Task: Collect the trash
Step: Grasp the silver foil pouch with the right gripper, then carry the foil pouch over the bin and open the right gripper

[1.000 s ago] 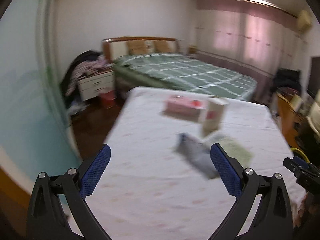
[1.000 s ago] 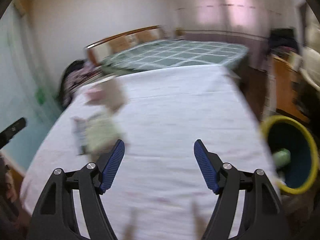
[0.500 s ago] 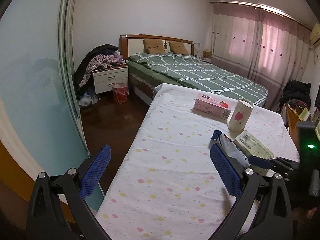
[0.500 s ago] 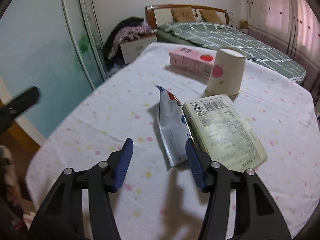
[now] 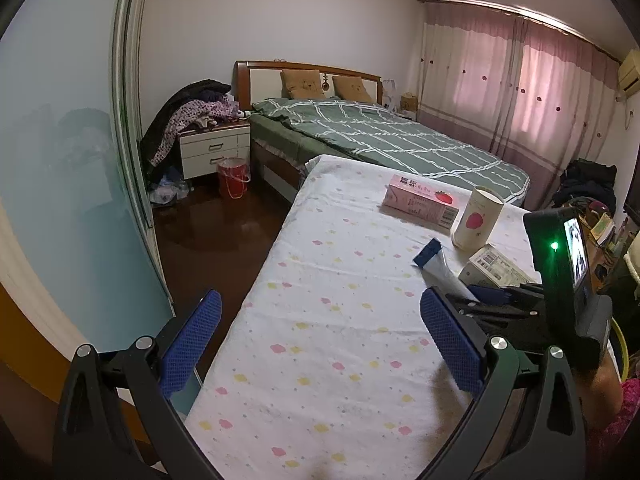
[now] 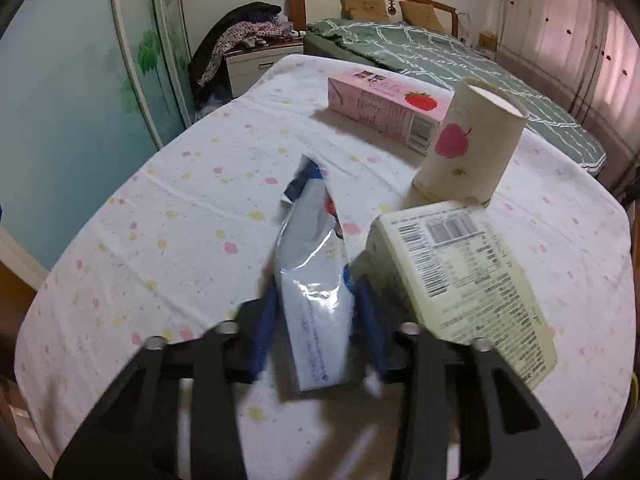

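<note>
Trash lies on a table with a white dotted cloth (image 5: 328, 320): a blue-and-white foil wrapper (image 6: 316, 276), a pale yellow carton (image 6: 460, 272), a paper cup with a strawberry (image 6: 468, 148) and a pink strawberry carton (image 6: 384, 108). My right gripper (image 6: 318, 320) has its blue fingers on either side of the wrapper's near end, narrowed close around it; contact is blurred. My left gripper (image 5: 320, 340) is open and empty above the table's near left edge. In the left wrist view the wrapper (image 5: 438, 268), cup (image 5: 476, 220) and pink carton (image 5: 420, 202) show at the right.
A green-quilted bed (image 5: 392, 140) stands behind the table. A white nightstand with piled clothes (image 5: 212, 148) and a red bin (image 5: 232, 178) are on the dark floor at left. A glass sliding door (image 5: 60, 160) runs along the left. A yellow-rimmed rim (image 5: 622, 344) shows at far right.
My right gripper has moved forward onto the wrapper and its fingers have narrowed around it. The left gripper's view has steadied and shifted slightly; it stays open.
</note>
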`<state>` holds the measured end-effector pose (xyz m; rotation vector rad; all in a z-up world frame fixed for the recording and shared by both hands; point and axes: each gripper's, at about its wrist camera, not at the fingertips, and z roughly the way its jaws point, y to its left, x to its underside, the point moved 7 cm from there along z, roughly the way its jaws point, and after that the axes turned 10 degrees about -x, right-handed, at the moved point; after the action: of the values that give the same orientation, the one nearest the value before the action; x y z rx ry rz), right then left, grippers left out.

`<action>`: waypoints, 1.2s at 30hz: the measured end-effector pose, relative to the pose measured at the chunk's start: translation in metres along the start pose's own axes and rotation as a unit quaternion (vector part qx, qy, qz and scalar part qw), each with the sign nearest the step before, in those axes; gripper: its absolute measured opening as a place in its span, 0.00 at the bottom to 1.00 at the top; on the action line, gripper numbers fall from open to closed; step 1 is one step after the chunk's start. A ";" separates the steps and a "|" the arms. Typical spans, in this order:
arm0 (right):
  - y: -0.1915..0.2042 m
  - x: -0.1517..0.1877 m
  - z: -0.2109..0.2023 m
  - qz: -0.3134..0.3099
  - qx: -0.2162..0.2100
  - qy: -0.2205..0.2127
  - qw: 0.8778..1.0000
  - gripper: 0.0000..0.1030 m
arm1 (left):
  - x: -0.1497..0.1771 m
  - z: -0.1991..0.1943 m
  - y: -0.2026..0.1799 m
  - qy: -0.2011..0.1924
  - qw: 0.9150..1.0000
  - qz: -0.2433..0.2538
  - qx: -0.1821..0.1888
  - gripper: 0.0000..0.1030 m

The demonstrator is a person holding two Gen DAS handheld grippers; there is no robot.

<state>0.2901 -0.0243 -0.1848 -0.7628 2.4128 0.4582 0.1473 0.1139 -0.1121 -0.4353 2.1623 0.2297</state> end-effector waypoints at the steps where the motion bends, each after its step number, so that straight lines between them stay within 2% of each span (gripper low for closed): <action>1: 0.000 0.000 0.000 0.002 -0.003 0.001 1.000 0.06 | 0.000 0.000 -0.001 0.001 1.000 0.001 0.000 0.95; 7: -0.003 0.004 -0.019 0.025 -0.026 -0.020 0.999 0.06 | 0.004 0.003 -0.010 0.010 1.000 0.007 0.009 0.95; 12: -0.006 0.007 -0.055 0.043 -0.045 -0.058 0.996 0.06 | 0.006 0.006 -0.024 0.015 1.000 0.019 0.017 0.95; 16: -0.021 0.013 -0.087 0.063 -0.041 -0.092 0.993 0.06 | 0.006 0.008 -0.042 0.017 0.999 0.035 0.027 0.95; 21: -0.065 0.028 -0.124 0.112 -0.007 -0.129 0.985 0.06 | 0.006 0.013 -0.073 0.020 0.997 0.055 0.046 0.95; 27: -0.130 0.060 -0.159 0.184 0.049 -0.156 0.969 0.06 | 0.009 0.018 -0.129 0.026 0.992 0.090 0.082 0.95; 32: -0.182 0.092 -0.186 0.239 0.110 -0.175 0.949 0.06 | 0.015 0.023 -0.176 0.027 0.987 0.126 0.098 0.95; 36: -0.227 0.128 -0.216 0.289 0.163 -0.190 0.924 0.06 | 0.023 0.033 -0.211 0.037 0.982 0.152 0.105 0.95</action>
<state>0.2526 -0.3555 -0.1262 0.1880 2.2189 0.3651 0.2411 -0.0749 -0.1515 0.0078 2.2914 0.1523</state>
